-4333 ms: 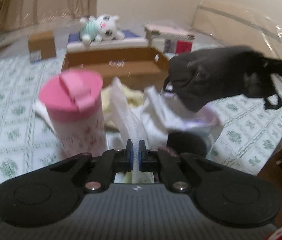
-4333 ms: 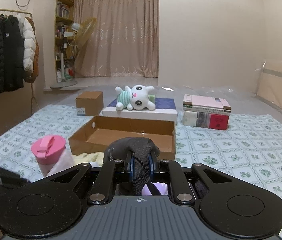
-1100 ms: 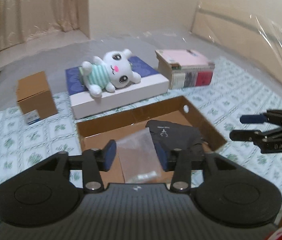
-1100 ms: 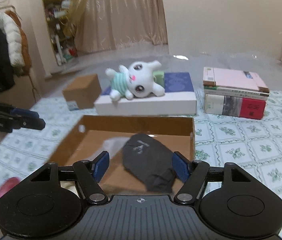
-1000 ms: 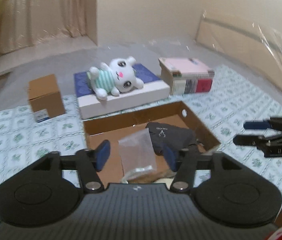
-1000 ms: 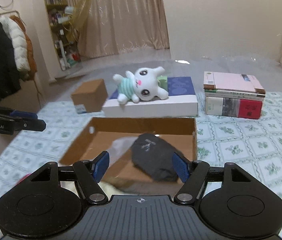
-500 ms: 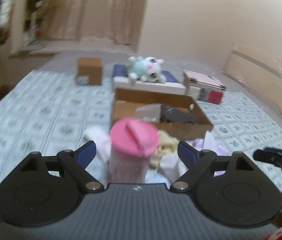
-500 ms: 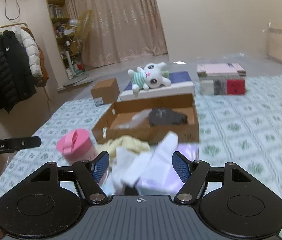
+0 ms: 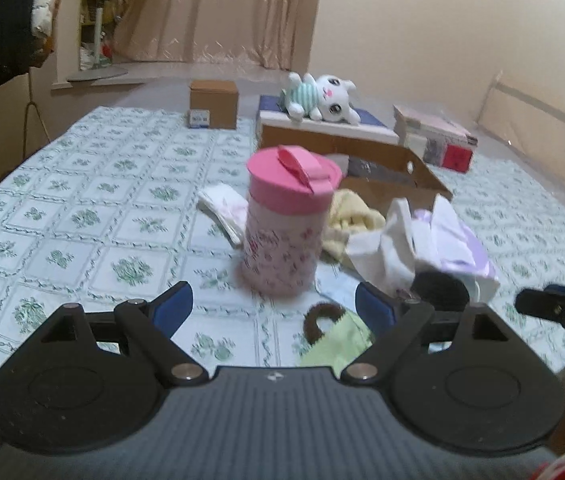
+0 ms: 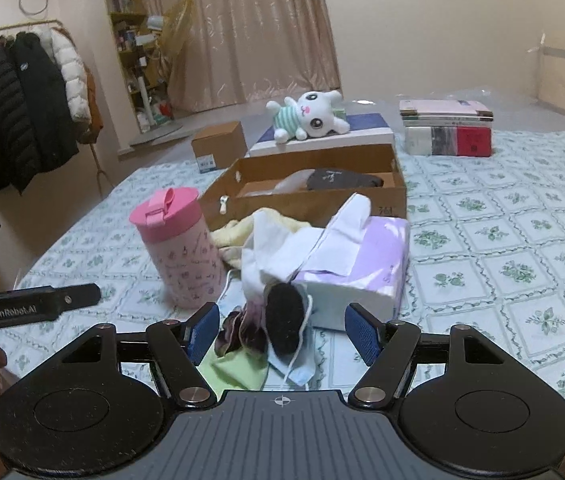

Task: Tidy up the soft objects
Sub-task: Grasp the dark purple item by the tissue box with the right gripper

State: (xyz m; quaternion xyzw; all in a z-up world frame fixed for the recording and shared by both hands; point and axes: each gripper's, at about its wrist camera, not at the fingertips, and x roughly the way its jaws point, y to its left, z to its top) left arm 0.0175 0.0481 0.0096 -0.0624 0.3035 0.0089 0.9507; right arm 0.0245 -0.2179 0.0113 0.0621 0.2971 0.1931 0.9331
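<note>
Green-and-white patterned cloth (image 10: pixel 522 208) covers the whole surface, with a curtained wall and a rack of coats behind it. And both grippers are empty! The left gripper (image 9: pixel 272 308) has just been opening and now stands spread wide with nothing between its pads; the right gripper (image 10: pixel 282 330) hangs with its jaws parted too, pinching nothing, aimed down at the clutter.

Progress so far: the cardboard box (image 10: pixel 306 200), toward the far side of the cloth, already holds a dark folded garment (image 10: pixel 342 180) and a pale, see-through bag (image 10: pixel 290 182). So part of the job looks done.

Plenty left, by my reading. At the near edge, right under the right gripper, sits the pile: a black sock (image 10: pixel 284 318), a dark reddish scrunchie (image 10: pixel 242 332), a light green cloth (image 10: pixel 234 368) and a blue face mask (image 10: pixel 298 364). Just behind them, white fabric (image 10: pixel 278 252) drapes over a lilac tissue pack (image 10: pixel 366 264), with a yellow cloth (image 10: pixel 238 232) tucked against the box. A white sock (image 9: pixel 222 208) lies beyond the pink-lidded cup (image 10: pixel 180 248).

Hard to judge: the box wall hides most of its floor, the gripper bodies cut off the cloth's nearest edge, and the left view is soft with blur.
</note>
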